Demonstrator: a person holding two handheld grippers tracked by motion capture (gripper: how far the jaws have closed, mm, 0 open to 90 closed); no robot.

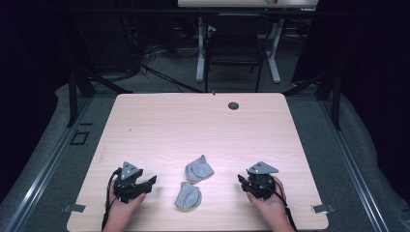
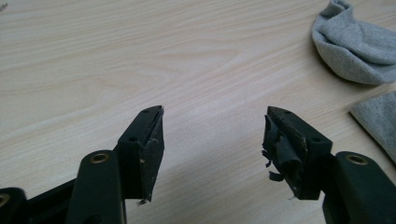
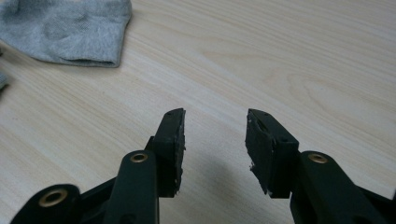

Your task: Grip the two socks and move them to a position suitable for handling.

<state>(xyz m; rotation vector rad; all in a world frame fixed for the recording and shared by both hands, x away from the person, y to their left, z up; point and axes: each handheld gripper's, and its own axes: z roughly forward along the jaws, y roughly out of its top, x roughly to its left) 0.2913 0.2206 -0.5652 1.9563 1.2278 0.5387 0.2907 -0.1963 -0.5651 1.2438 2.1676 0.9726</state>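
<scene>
While both forearms come in low over the near edge of the wooden table (image 1: 159,116), each hand rests close to the tabletop with its tool pointing inward toward the two grey socks. At the left of the high view, the left gripper (image 1: 151,181) sits level, its jaws spread wide with nothing but bare wood between them; its own view confirms this, showing worn, frayed pad material on one jaw. On the other side of the socks, the right gripper (image 1: 240,180) mirrors that pose, angled toward them, its jaws parted at a moderate gap and likewise holding nothing. Between the two tools, the farther sock (image 1: 198,169) lies bunched with its cuff turned up, and the nearer sock (image 1: 187,195) lies just beside it, closer to the table's near edge; neither tool touches either sock. No readable writing or brand mark appears on the socks, tools or table. Far beyond the socks, a small dark round grommet (image 1: 233,105) sits near the table's far edge, and past that a dark chair (image 1: 235,46) stands on the floor.
</scene>
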